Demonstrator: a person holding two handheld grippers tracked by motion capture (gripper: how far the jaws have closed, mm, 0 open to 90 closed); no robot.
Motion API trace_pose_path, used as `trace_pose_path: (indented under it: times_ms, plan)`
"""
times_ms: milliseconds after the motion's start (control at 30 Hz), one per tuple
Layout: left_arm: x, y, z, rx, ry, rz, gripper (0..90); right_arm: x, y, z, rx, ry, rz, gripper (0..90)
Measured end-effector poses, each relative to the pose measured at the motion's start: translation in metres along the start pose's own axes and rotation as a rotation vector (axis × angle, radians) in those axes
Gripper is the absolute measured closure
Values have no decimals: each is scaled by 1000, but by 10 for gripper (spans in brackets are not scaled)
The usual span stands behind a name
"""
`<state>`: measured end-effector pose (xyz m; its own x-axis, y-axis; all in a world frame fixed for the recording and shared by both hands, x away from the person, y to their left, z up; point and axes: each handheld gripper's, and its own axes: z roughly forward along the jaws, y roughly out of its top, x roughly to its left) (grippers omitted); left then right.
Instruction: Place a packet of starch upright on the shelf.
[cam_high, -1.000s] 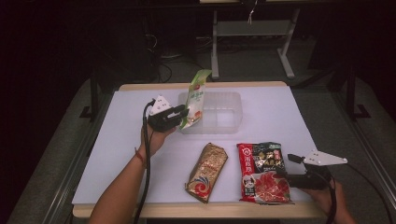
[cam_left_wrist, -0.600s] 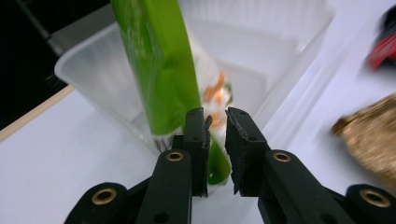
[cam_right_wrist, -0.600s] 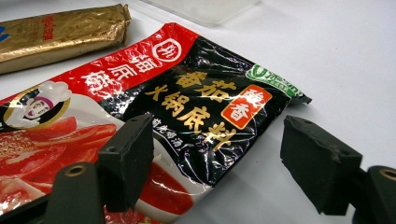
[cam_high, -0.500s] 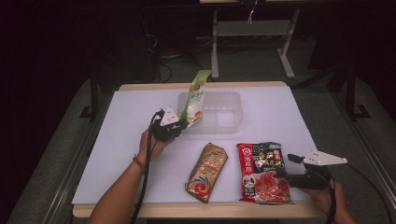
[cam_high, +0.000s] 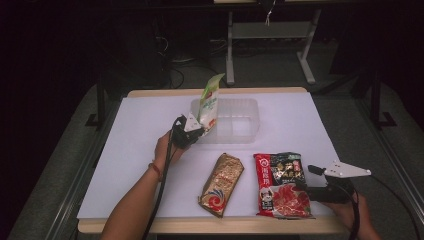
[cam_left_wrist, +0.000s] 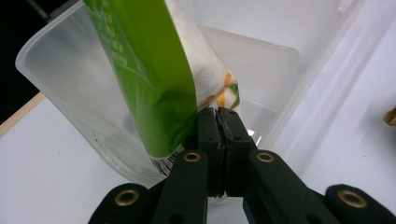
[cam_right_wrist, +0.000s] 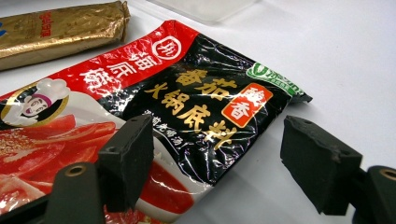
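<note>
**Clerk:** Item one, left claw (cam_left_wrist: 218, 116). State?

**Checker:** Narrow, pads face to face, having just been closing. No film visible in the seam. Possibly a sliver nipped at the tips, not decidable. Pressed against the lower corner of the tall green-and-white plastic stand-up pouch (cam_left_wrist: 154, 79).

**Clerk:** Location of said pouch?

**Checker:** Upright, tilted, foot inside the left end of the clear rectangular plastic tub (cam_left_wrist: 56, 70), top well above the rim.

**Clerk:** Item two, right claw (cam_right_wrist: 215, 140)?

**Checker:** Wide, holding nothing. Low over the near corner of the flat red-and-black glossy foil sachet (cam_right_wrist: 187, 93), one pad above the print, the other beyond the edge over the white table (cam_high: 140, 150). Just beside the sachet, a long gold foil packet (cam_high: 222, 182), untouched.

**Clerk:** Handling note for the step in hand?

**Checker:** Judged: seating the pouch in the tub. Check the hold before any lift. Tip the top toward the tub's long axis and lay flat rather than leave leaning. Keep off the thin tub wall. Release low.
</note>
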<state>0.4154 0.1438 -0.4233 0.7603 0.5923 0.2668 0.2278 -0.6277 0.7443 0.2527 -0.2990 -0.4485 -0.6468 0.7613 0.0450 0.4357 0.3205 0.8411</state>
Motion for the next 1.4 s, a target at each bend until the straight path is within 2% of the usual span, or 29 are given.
trace_pose_path:
  times_ms: [133,167,233,300,333,400,533,600,733,800,833,900,967,1167,1233,1300,1400]
  plan:
    - [2,-2,-9,-59,-32,-44,825,0,0,0,0,1,0,255]
    - [2,-2,-9,-59,-32,-44,804,0,0,0,-1,0,-1,255]
    - [2,-3,-17,-88,-73,-78,762,0,0,0,0,-1,0,255]
    - [1,-4,-21,-104,-89,-80,749,0,0,0,0,-1,-1,255]
    - [0,-4,-28,-119,-93,-82,707,1,0,0,3,-2,-1,255]
    - [-1,-6,-36,-158,-124,-108,658,1,0,0,4,-3,-2,255]
    - [-4,-8,-48,-212,-210,-138,595,1,0,1,10,-4,-7,255]
    - [-6,-9,-49,-218,-288,-148,557,1,0,1,10,-5,-9,255]
    - [-14,-11,-44,-202,-383,-159,484,1,0,1,10,-4,-10,255]
    - [-17,-11,-41,-192,-399,-156,466,1,0,1,10,-4,-10,255]
    - [-20,-11,-37,-186,-423,-159,445,1,0,1,9,-3,-11,255]
    - [-24,-11,-32,-166,-444,-158,426,1,0,0,8,-2,-10,255]
    - [-30,-11,-25,-148,-454,-150,389,1,0,0,5,-2,-10,255]
    - [-39,-7,-9,-118,-497,-164,340,2,0,1,10,-4,-19,255]
    - [-41,-5,-5,-110,-488,-161,329,2,0,0,8,-5,-18,255]
    - [-43,-4,-1,-106,-502,-174,302,3,0,0,8,-5,-19,255]
    - [-47,-2,6,-78,-500,-178,266,3,-1,0,9,-6,-21,255]
